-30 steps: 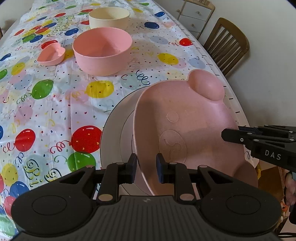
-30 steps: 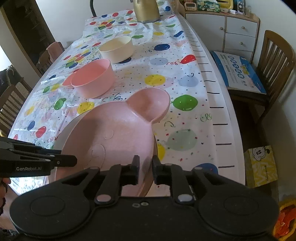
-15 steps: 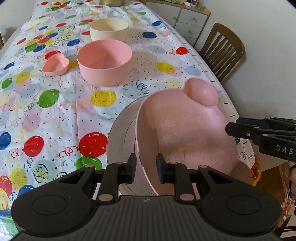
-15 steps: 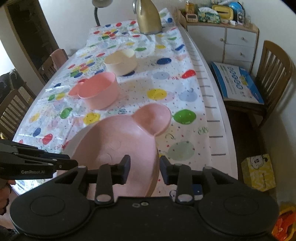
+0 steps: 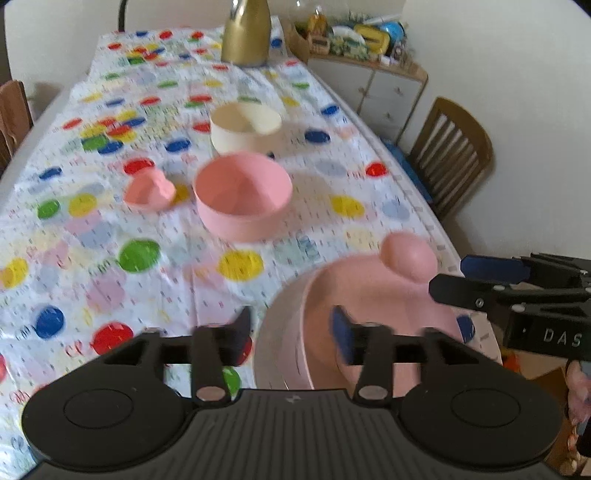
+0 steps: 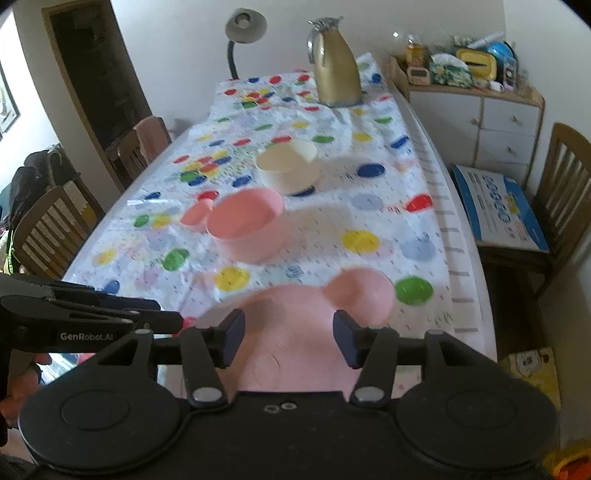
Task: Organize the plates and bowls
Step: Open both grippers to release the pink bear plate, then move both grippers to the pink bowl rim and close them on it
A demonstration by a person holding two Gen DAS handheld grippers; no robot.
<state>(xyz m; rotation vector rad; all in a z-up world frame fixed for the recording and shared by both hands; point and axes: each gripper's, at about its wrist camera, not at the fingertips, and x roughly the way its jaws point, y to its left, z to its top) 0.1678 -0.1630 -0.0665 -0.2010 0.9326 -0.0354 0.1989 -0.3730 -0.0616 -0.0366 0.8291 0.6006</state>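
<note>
A pink bear-shaped plate (image 5: pixel 388 299) (image 6: pixel 306 317) lies on a round white plate (image 5: pixel 280 332) at the table's near right corner. My left gripper (image 5: pixel 291 332) is open, its fingers on either side of the plates' left rims and touching neither. My right gripper (image 6: pixel 288 338) is open above the bear plate's near side. Farther along the table stand a pink bowl (image 5: pixel 242 195) (image 6: pixel 245 229), a cream bowl (image 5: pixel 245 127) (image 6: pixel 288 166) and a small pink heart dish (image 5: pixel 149 190) (image 6: pixel 195 216).
A gold thermos jug (image 5: pixel 245 33) (image 6: pixel 336 66) stands at the table's far end, a lamp (image 6: pixel 242 33) behind it. Wooden chairs (image 5: pixel 450 151) (image 6: pixel 565 206) stand along the right edge, a white cabinet (image 6: pixel 476 122) beyond. A balloon-print cloth (image 5: pixel 110 229) covers the table.
Both grippers have let go of the bear plate and opened wide. Both have pulled back and up, so the plate now rests on the white plate.
</note>
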